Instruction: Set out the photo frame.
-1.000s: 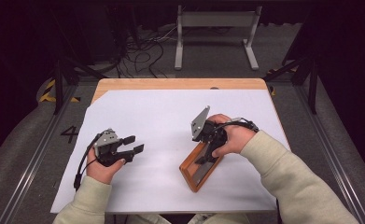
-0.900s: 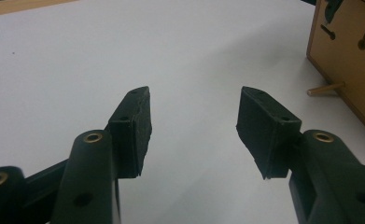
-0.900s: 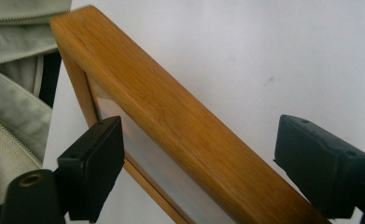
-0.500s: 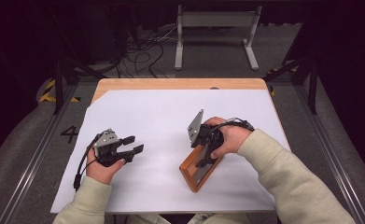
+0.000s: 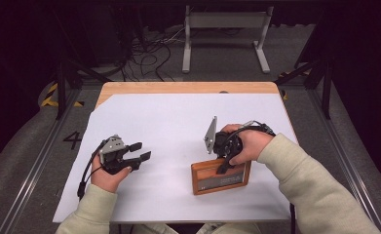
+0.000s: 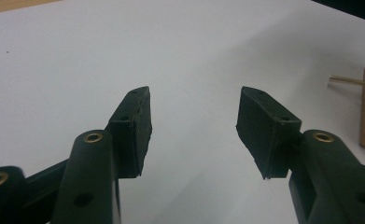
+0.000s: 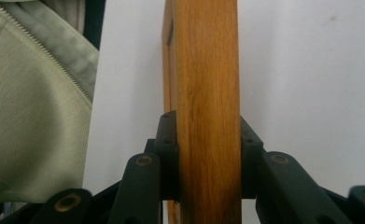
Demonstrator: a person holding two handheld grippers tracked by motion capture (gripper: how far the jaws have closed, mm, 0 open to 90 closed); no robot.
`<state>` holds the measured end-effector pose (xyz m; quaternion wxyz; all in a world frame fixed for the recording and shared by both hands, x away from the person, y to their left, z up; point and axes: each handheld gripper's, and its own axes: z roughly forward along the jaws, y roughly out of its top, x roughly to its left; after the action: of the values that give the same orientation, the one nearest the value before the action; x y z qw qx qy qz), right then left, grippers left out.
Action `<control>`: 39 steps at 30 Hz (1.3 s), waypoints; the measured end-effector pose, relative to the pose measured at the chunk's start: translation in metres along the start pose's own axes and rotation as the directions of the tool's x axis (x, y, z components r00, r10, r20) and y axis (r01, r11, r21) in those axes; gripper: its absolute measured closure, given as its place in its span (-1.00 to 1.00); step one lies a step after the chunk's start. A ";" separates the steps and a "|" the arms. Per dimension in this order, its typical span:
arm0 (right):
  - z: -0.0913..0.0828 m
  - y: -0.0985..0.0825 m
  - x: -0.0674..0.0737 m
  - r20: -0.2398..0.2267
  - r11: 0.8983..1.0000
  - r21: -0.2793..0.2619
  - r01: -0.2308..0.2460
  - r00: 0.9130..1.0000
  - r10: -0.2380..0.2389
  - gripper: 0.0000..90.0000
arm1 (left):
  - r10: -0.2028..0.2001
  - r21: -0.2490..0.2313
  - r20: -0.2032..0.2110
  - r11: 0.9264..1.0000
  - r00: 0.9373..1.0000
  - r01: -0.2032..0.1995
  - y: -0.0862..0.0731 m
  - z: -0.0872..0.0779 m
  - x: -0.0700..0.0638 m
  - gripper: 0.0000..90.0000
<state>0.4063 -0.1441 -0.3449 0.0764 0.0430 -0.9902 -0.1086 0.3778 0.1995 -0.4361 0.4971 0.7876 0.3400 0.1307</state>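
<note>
Dark room: grey floor (cables), metal stand.

Wooden frame on sheet, right

Table brightly lit – surroundings dark – close-ups soft.

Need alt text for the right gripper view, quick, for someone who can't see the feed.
The right tongs have just closed on the edge of a wooden frame, one black pad pressed against each side of it. The frame runs straight up the middle of the picture over a white table cover. A person's pale green zipped sleeve shows at the left.
</note>
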 end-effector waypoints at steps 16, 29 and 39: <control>-0.022 0.025 -0.058 0.106 0.986 -0.049 -0.157 0.981 0.161 0.56 | -0.011 0.007 0.014 1.000 1.000 0.011 0.000 0.001 0.000 0.01; -0.007 0.022 -0.095 0.074 0.985 -0.056 -0.165 0.983 0.169 0.55 | -0.007 0.007 0.013 1.000 1.000 0.006 -0.001 0.003 0.001 0.02; -0.008 0.019 -0.098 0.174 0.985 -0.076 -0.153 0.971 0.164 0.32 | -0.002 0.010 0.017 1.000 1.000 0.001 -0.001 0.003 0.000 0.02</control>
<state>0.5028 -0.1175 -0.3474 -0.0033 -0.0488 -0.9895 -0.1362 0.3797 0.1975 -0.4383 0.4959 0.7910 0.3371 0.1218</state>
